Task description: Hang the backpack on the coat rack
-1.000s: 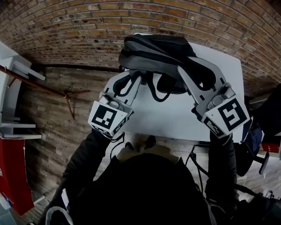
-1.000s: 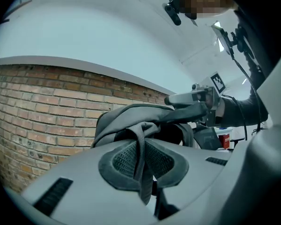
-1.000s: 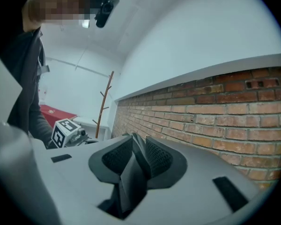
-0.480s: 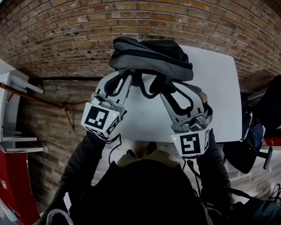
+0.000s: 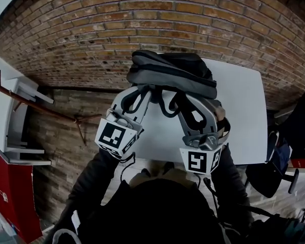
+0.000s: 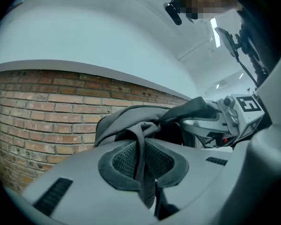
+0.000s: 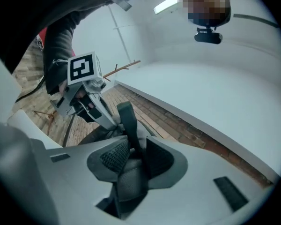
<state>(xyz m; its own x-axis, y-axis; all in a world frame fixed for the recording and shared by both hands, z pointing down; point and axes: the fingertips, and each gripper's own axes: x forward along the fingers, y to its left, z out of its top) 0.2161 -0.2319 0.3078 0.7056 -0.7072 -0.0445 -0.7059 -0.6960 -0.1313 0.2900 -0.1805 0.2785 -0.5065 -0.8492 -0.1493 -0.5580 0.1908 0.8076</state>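
Observation:
A dark grey backpack [image 5: 173, 72] lies at the far edge of a white table [image 5: 239, 116], and its straps hang toward me. My left gripper [image 5: 145, 91] reaches under the pack's left side and is shut on a thin webbing strap [image 6: 141, 149]. My right gripper [image 5: 182, 98] reaches under the pack's middle. Its jaws are closing, and a backpack strap [image 7: 129, 125] runs between them in the right gripper [image 7: 131, 159] view. A gap still shows beside the strap. The wooden coat rack [image 5: 51, 103] stands off to the left on the floor.
A brick wall [image 5: 142, 14] rises behind the table. White shelving [image 5: 15, 116] and a red cabinet [image 5: 5, 187] stand at the left. A dark bag or chair [image 5: 295, 126] sits past the table's right edge.
My right gripper has come in from the pack's right side to its middle, sunk a little and rolled over. Its jaws stand wider. The left gripper has kept its grip and place.

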